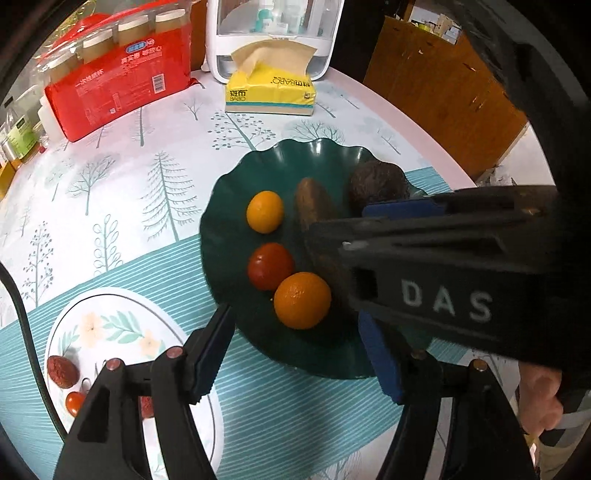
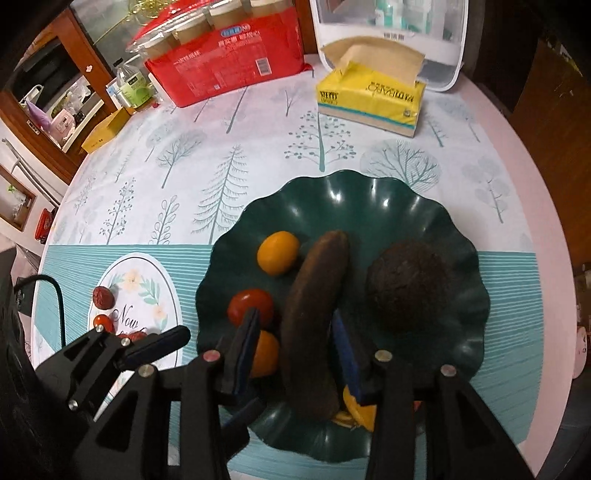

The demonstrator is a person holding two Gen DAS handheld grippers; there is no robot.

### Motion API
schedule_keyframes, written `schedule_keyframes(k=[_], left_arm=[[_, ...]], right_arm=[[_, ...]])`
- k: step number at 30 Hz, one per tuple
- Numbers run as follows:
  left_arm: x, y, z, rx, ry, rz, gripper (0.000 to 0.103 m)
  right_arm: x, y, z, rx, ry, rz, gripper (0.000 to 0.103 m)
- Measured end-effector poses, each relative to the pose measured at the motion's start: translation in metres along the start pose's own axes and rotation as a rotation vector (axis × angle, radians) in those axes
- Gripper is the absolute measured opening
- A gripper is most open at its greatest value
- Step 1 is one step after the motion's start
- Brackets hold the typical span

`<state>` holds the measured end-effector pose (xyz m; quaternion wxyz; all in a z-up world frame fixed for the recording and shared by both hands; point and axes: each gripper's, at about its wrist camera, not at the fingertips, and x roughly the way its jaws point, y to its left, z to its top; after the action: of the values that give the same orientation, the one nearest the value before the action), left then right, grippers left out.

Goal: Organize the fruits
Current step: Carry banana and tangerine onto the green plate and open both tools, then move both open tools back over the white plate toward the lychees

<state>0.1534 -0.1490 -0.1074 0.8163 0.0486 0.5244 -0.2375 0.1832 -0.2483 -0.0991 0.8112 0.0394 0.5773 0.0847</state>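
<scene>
A dark green scalloped plate [image 2: 391, 206] holds a long brown fruit [image 2: 317, 295], a dark round fruit [image 2: 410, 288], a small yellow-orange fruit [image 2: 277, 252], a red tomato [image 2: 249, 306] and an orange [image 1: 302, 300]. My right gripper [image 2: 295, 350] is open, its blue pads on either side of the long brown fruit, apart from it. My left gripper [image 1: 295, 354] is open and empty, just in front of the orange at the plate's near edge. In the left wrist view the right gripper [image 1: 424, 258] covers the plate's right side [image 1: 295, 162].
A white floral plate [image 1: 122, 325] at the left holds red dates [image 1: 61, 371] and a small tomato [image 1: 75, 402]. At the back stand a yellow tissue box [image 1: 271, 92], a red pack of paper cups [image 1: 118, 85] and a white appliance [image 1: 273, 33]. A black cable [image 1: 22, 314] runs at the left.
</scene>
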Motion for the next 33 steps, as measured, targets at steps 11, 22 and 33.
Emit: schedule_keyframes(k=[11,22,33], left_arm=[[-0.037,0.013,-0.016,-0.04,-0.083,0.011,0.072],[-0.084,0.027,-0.063,0.005,-0.109,0.078,0.072],[-0.156,0.098,-0.091,-0.125,-0.17,0.253,0.078]], right_arm=[[-0.033,0.011,-0.027,0.047,-0.095,-0.009,0.042],[-0.051,0.031,-0.071,0.103,-0.123,0.0,0.041],[-0.074,0.103,-0.09,-0.014,-0.156,0.048,0.041]])
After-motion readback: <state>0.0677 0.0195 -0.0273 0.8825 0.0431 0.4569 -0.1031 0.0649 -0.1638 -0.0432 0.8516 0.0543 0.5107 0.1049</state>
